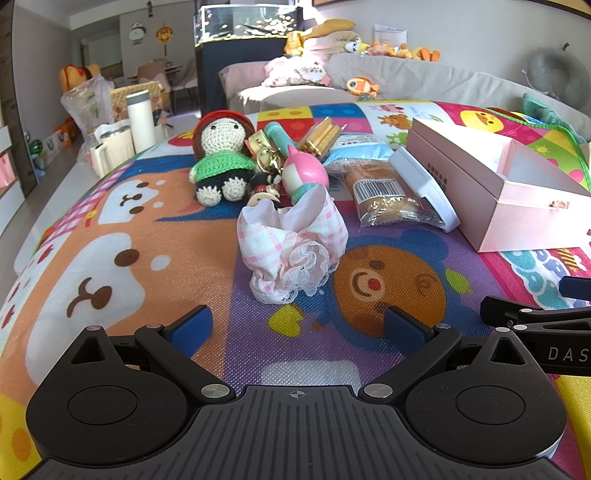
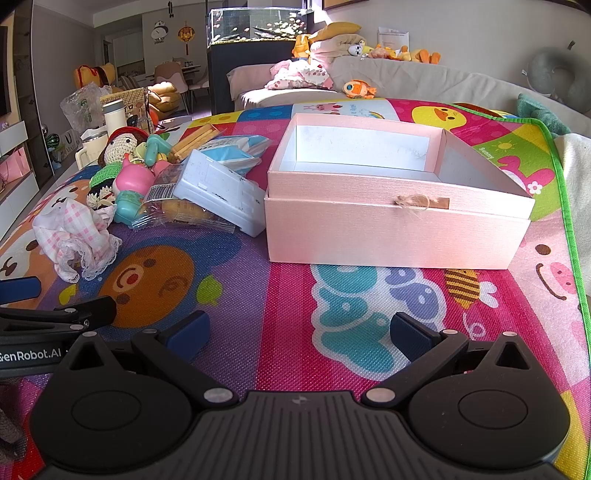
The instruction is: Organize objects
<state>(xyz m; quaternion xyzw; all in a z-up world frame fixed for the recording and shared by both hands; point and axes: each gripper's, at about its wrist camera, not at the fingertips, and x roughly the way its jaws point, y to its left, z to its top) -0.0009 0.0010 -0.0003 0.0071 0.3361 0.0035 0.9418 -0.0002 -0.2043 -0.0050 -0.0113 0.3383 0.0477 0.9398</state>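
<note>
Both tools hang over a colourful woven-textured cartoon play mat (image 1: 147,229), tilted downward, their blue-padded fingers spread wide apart with nothing between them.

Straight ahead of the left tool (image 1: 299,325), near but not touching, lies a crumpled pink-and-white checked cloth with a lace frill (image 1: 291,243). Beyond it sits a tight heap: a crocheted yarn doll with a red cap and green jumper (image 1: 218,158), a smooth pink and teal plastic toy figure (image 1: 306,173), gold metal key rings (image 1: 267,157), a clear crinkly packet of bread with a barcode label (image 1: 384,199), a clear packet of biscuit sticks (image 1: 321,136) and a pale blue packet (image 1: 358,146). A flat white plastic case (image 1: 424,184) leans between the bread and the box.

Ahead of the right tool (image 2: 299,332), slightly to its right, stands an open pink cardboard box with a white interior (image 2: 399,229), a frayed string tag on its front wall; it looks empty. Bare mat lies between tool and box. The heap is off to this tool's left, the case touching the box's left wall.

Farther back are a grey sofa (image 1: 424,79) strewn with plush toys, and a fish tank (image 1: 251,20).
</note>
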